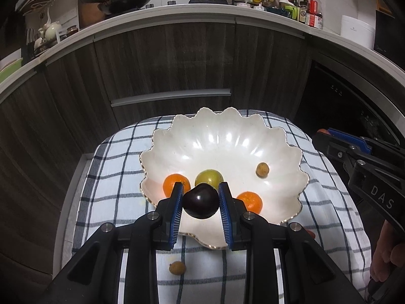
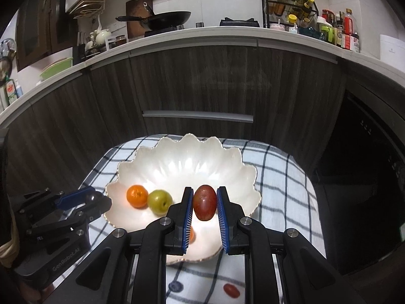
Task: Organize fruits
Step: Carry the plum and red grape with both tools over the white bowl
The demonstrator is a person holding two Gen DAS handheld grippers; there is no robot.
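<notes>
1. Left wrist view: left tool (image 1: 200, 198) clenched on a dark plum (image 1: 200, 201), held above the near rim of a white scalloped bowl (image 1: 283, 147).
2. Inside the bowl: two oranges, one at left (image 1: 172, 183) and one at right (image 1: 250, 201), w/ a green fruit (image 1: 210, 177) between them and a small brown fruit (image 1: 262, 169) apart at right.
3. Bowl sits on a checked cloth (image 1: 111, 177) over the table; another small brown fruit (image 1: 177, 267) lies on the cloth in front of the bowl.
4. Right tool (image 1: 326, 133) enters from the right edge, a bit of red fruit showing at its tip.
5. Right wrist view: right tool (image 2: 205, 206) clenched on a red oval fruit (image 2: 205, 205), above the bowl (image 2: 202, 162) on its near side.
6. Orange (image 2: 137, 195) and green fruit (image 2: 160, 201) touch in the bowl's left half.
7. Left tool (image 2: 87, 197) at left, beside the rim, gripping the dark plum (image 2: 91, 197).
8. Small red fruit (image 2: 231, 290) and dark round fruit (image 2: 175, 285) lie on the cloth (image 2: 278, 177) near the camera.
</notes>
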